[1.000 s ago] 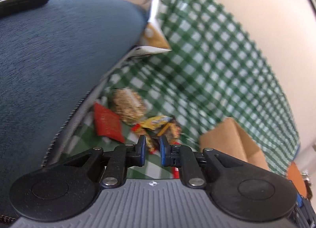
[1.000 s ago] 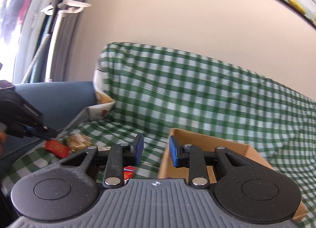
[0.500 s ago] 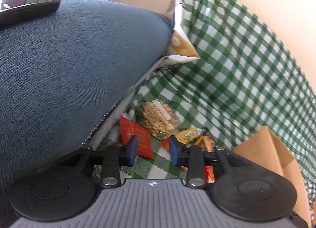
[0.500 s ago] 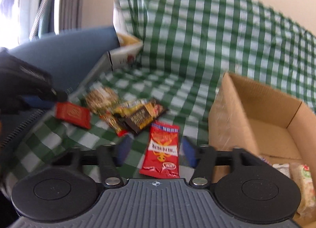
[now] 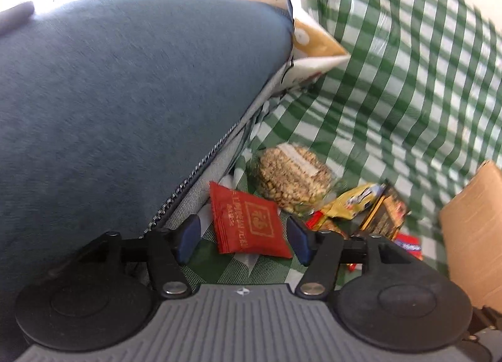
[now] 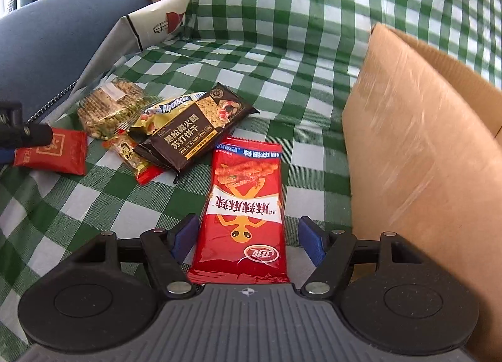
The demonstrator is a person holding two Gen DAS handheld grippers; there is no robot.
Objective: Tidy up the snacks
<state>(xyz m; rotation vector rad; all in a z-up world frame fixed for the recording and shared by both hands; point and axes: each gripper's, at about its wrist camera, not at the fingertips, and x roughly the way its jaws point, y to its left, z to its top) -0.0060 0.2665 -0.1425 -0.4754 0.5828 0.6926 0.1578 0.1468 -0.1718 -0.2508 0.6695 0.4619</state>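
Snack packet [image 6: 243,205], red and long, is lying flat on the checked cloth [image 6: 282,48], running lengthwise away from the right gripper [image 6: 248,236], whose jaws are opening either side of it, beside the cardboard box [image 6: 423,155]. Left gripper [image 5: 241,236] is opening around a small red sachet [image 5: 248,220].

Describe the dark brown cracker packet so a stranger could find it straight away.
Start at the tall brown cardboard box on the green-and-white checked cloth; the snack pile lies to its left. The dark brown cracker packet lies at the near edge of the pile, partly over a yellow candy bag. It alone is dark brown, flat and rectangular, with crackers pictured.
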